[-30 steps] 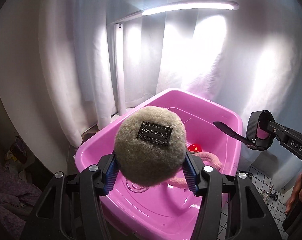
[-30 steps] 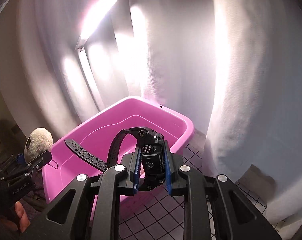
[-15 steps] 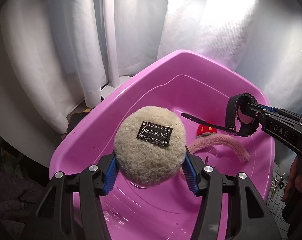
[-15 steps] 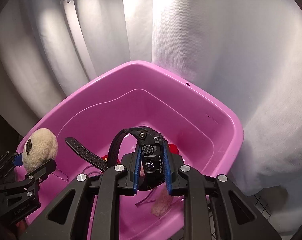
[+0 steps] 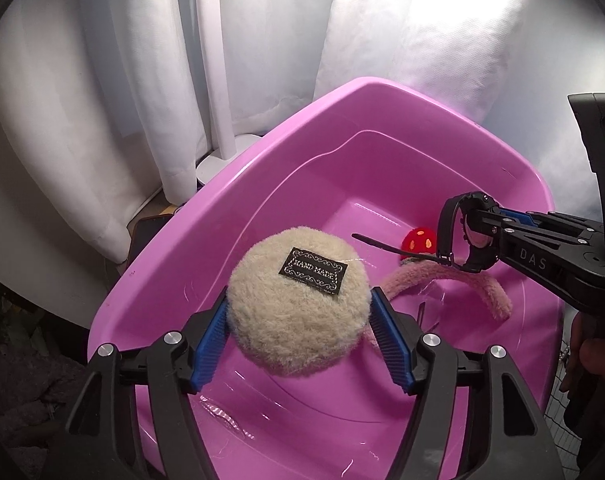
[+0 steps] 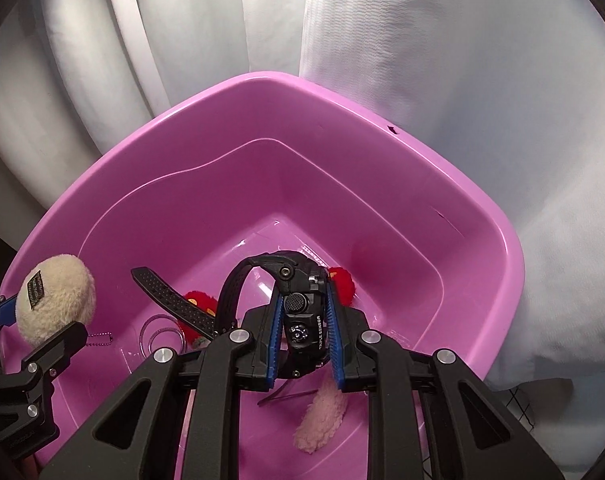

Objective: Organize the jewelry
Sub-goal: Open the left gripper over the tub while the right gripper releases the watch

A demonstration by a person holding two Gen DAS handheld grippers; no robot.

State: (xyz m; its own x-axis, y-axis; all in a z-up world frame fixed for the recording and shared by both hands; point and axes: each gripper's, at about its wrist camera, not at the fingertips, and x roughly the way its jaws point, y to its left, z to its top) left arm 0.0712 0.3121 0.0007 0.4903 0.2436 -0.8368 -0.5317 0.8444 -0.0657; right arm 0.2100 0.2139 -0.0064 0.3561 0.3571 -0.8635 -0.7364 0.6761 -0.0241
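Hanging over the left part of the pink tub (image 5: 230,216), the left gripper (image 5: 298,316) has a round, cream-coloured plush pouch (image 5: 298,300) between its blue pads (image 5: 212,332). Its jaws are opening at this moment; the pouch sits between them with the fur just brushing the pads, and whether they still press on it cannot be told. A black label with pale lettering lies on the top face of the pouch. A thin ball chain (image 6: 100,338) hangs from it toward the tub floor.

In the middle of the tub, on its floor, lie a fuzzy pink headband (image 5: 454,284), curved like an arch, and a red plush piece with yellow spots (image 5: 420,240), close beside one another.

Further right, the right gripper (image 6: 304,320) pinches a black wristwatch (image 6: 302,312) by its case, the pads pressed against both sides. The strap (image 6: 174,300) sticks out to the left, its loose perforated end above the red plush piece. The watch hangs inside the tub's rim, above the floor and not touching it.

Behind the tub hang white curtains (image 5: 102,80), and a white lamp pole (image 5: 218,60) stands at the tub's far left corner.
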